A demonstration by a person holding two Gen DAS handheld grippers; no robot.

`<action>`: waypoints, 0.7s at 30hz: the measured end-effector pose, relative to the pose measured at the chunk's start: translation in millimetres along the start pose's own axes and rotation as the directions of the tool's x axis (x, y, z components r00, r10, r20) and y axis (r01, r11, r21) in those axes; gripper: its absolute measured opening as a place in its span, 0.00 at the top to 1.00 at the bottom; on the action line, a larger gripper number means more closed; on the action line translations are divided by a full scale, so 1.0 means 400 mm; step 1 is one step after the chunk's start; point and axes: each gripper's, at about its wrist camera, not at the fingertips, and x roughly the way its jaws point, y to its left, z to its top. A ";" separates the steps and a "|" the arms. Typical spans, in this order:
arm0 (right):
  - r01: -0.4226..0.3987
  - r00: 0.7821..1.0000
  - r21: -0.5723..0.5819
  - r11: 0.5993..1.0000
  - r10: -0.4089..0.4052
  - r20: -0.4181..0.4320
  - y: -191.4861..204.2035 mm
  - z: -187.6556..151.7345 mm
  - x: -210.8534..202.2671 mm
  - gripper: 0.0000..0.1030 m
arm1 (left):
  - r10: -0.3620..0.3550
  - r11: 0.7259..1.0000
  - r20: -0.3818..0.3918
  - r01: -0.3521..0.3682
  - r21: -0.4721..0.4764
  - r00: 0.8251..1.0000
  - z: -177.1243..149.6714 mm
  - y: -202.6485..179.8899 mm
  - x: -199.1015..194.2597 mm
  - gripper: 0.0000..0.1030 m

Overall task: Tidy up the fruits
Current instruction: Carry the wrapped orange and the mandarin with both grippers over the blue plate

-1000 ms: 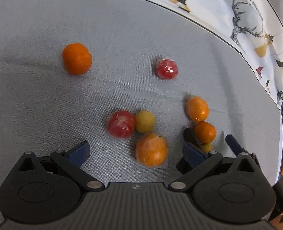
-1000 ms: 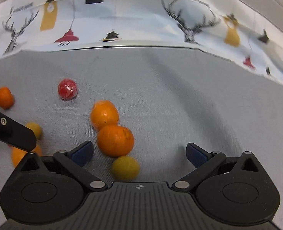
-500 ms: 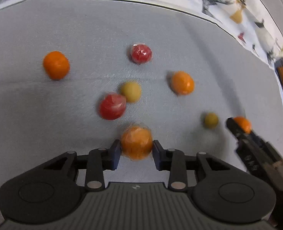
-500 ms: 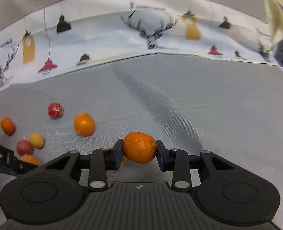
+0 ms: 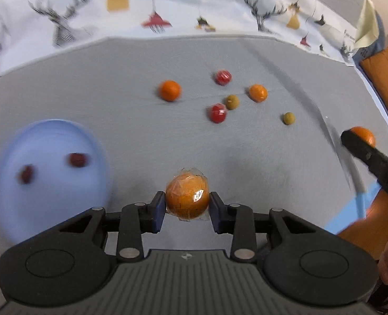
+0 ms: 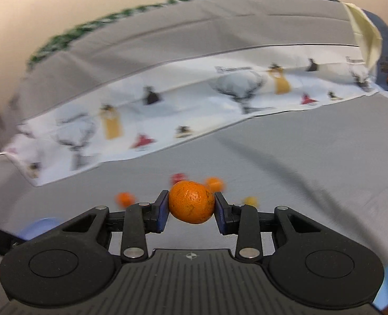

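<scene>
A grey cloth (image 5: pixel 115 99) is covering the surface, which looks like a bed, and a white deer-print sheet (image 5: pixel 89 13) is lying along its far edge. Only the right wrist view is showing the grey bedding (image 6: pixel 167 44) rising behind that sheet.

Only the left wrist view is showing the whole pale blue plate (image 5: pixel 52 178) sitting near the left edge of the cloth, blurred, with two dark red fruits (image 5: pixel 78 159) lying in it, apart from each other. The right wrist view is catching just a sliver of the plate (image 6: pixel 39 227).

The left gripper (image 5: pixel 187 207) is gripping a plastic-wrapped orange (image 5: pixel 187 199) in its jaws, just right of the plate. The right gripper (image 6: pixel 191 211) is clamping a bare mandarin (image 6: pixel 191 201) in its jaws; in the left view the mandarin (image 5: pixel 364 134) is peeking over that gripper at the right edge.

Toward the far middle of the cloth, loose fruits are lying scattered: an orange (image 5: pixel 169 90), another orange (image 5: pixel 258 93), two wrapped red fruits (image 5: pixel 218 113), and two small yellow-green fruits (image 5: pixel 232 101). The right view is showing these only as blurs behind the mandarin.
</scene>
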 end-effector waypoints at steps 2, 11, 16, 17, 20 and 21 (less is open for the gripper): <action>-0.043 0.999 -0.037 0.998 0.042 -0.003 0.075 -0.022 -0.050 0.64 | 0.022 1.000 0.030 -0.022 0.009 0.999 -0.031 0.028 -0.061 0.62; -0.178 0.984 -0.174 0.969 0.177 -0.020 0.376 -0.102 -0.213 0.64 | -0.008 0.995 0.122 0.020 -0.096 0.992 -0.168 0.168 -0.296 0.62; -0.214 0.976 -0.253 0.943 0.216 -0.019 0.485 -0.143 -0.277 0.64 | -0.001 0.994 0.173 0.021 -0.110 0.985 -0.233 0.232 -0.385 0.62; -0.216 0.975 -0.262 0.941 0.219 -0.019 0.497 -0.148 -0.284 0.64 | 0.001 0.993 0.181 0.020 -0.113 0.983 -0.244 0.243 -0.399 0.62; -0.219 0.974 -0.296 0.930 0.226 -0.012 0.542 -0.163 -0.303 0.64 | 0.018 0.992 0.203 0.008 -0.127 0.979 -0.274 0.274 -0.434 0.62; -0.216 0.975 -0.304 0.928 0.222 -0.014 0.554 -0.164 -0.304 0.64 | 0.022 0.991 0.210 0.007 -0.135 0.978 -0.281 0.285 -0.445 0.62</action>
